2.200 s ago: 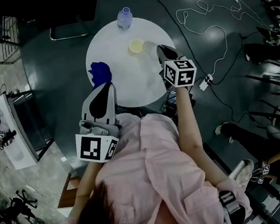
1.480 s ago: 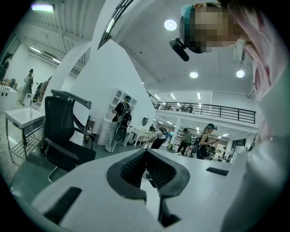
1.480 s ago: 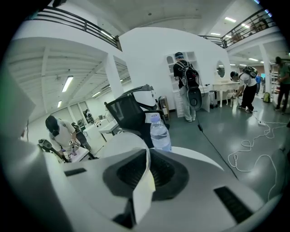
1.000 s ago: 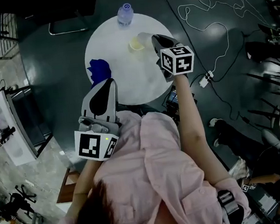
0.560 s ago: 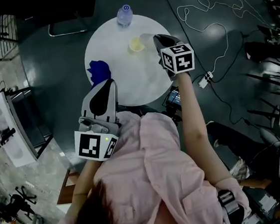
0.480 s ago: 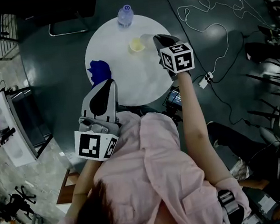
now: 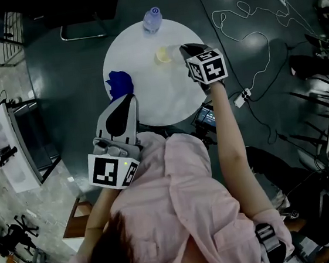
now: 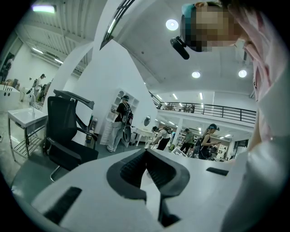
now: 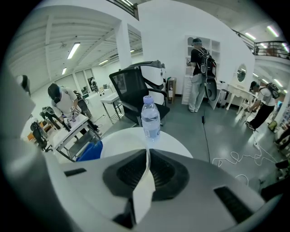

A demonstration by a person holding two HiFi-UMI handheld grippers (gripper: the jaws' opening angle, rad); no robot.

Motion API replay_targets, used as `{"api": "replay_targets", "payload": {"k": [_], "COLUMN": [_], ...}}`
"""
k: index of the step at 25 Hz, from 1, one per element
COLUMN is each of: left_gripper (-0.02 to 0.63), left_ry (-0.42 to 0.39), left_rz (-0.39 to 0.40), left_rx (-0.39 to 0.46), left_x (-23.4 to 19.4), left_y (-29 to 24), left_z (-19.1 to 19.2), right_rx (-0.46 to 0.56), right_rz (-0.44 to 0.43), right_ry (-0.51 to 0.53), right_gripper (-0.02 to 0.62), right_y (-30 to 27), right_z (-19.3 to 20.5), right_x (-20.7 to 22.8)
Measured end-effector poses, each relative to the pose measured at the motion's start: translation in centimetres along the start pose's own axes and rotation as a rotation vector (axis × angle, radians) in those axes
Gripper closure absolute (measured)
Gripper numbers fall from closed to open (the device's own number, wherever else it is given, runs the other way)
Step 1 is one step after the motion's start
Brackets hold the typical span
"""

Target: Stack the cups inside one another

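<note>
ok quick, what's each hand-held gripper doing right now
Left hand-held gripper: closed, nothing between its jaws.
Right hand-held gripper: closed on the thin wall of a cup.

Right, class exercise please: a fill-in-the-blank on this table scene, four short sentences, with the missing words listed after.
The right tongs are ____ on the thin wall of a pale cup.
The cloth on the round table is ____.
The other cup, standing on the table, is ____.
The left tongs hold ____.
Missing words: shut; blue; yellow; nothing.
</note>
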State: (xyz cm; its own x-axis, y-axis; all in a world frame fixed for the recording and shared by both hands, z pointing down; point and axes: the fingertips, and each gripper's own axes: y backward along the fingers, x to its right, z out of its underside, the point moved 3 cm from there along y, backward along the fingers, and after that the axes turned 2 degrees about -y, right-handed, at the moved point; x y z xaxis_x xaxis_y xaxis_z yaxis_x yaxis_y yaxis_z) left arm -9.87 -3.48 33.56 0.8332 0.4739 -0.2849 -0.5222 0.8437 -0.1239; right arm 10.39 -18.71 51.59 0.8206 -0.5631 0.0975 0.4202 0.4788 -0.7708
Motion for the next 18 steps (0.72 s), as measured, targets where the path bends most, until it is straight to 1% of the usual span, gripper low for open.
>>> {"api": "replay_targets", "payload": {"k": [18], "left_gripper": [0.588], "left_ry": [0.012], "left_rz": [-0.021], "left_rx": [-0.014], "left_x": [-1.3], "left_y": [-0.9], "left_z": [-0.1], "right_rx": [-0.059], "right_rz": [-0.027], "right_ry": [0.029], "right_gripper": [0.557], "right_y": [-2.2], "right_z": [-0.1], "right_x": [-0.3]}}
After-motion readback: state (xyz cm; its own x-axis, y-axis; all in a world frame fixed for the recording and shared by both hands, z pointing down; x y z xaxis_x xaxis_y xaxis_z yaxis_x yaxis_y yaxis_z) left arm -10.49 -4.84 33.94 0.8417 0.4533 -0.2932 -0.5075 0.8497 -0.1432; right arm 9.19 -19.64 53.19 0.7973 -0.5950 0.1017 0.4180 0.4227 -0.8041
